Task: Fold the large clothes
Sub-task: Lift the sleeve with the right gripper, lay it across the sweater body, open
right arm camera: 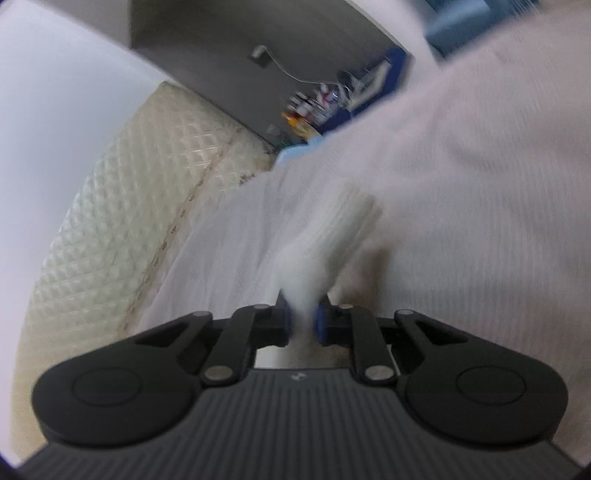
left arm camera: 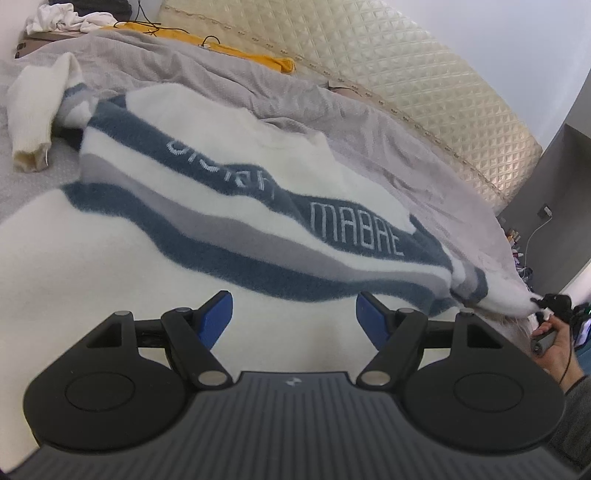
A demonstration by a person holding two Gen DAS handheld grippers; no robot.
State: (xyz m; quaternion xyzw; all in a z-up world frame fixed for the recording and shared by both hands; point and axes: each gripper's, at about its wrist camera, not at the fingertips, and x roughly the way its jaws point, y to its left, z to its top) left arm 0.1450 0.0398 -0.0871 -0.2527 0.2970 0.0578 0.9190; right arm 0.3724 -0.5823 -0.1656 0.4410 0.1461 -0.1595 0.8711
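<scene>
A white fuzzy sweater [left arm camera: 221, 162] with navy and grey stripes and pale lettering lies spread on the bed. Its one sleeve [left arm camera: 33, 110] is bent over at the far left. My left gripper [left arm camera: 295, 306] hovers open just above the sweater's white lower part, nothing between its blue pads. The other sleeve stretches to the right, where my right gripper [left arm camera: 550, 301] pinches its end, a hand [left arm camera: 554, 347] below it. In the right wrist view the right gripper [right arm camera: 303, 317] is shut on the white ribbed cuff [right arm camera: 332, 229], which sticks out past the pads.
A grey bedspread [left arm camera: 332, 103] covers the bed. A cream quilted mattress [left arm camera: 406, 66] leans along the far side. A yellow cloth [left arm camera: 240, 51] with black cables and a pile of white clothes [left arm camera: 59, 18] lie at the back. A cluttered shelf [right arm camera: 325, 99] stands beside a grey cabinet [right arm camera: 221, 44].
</scene>
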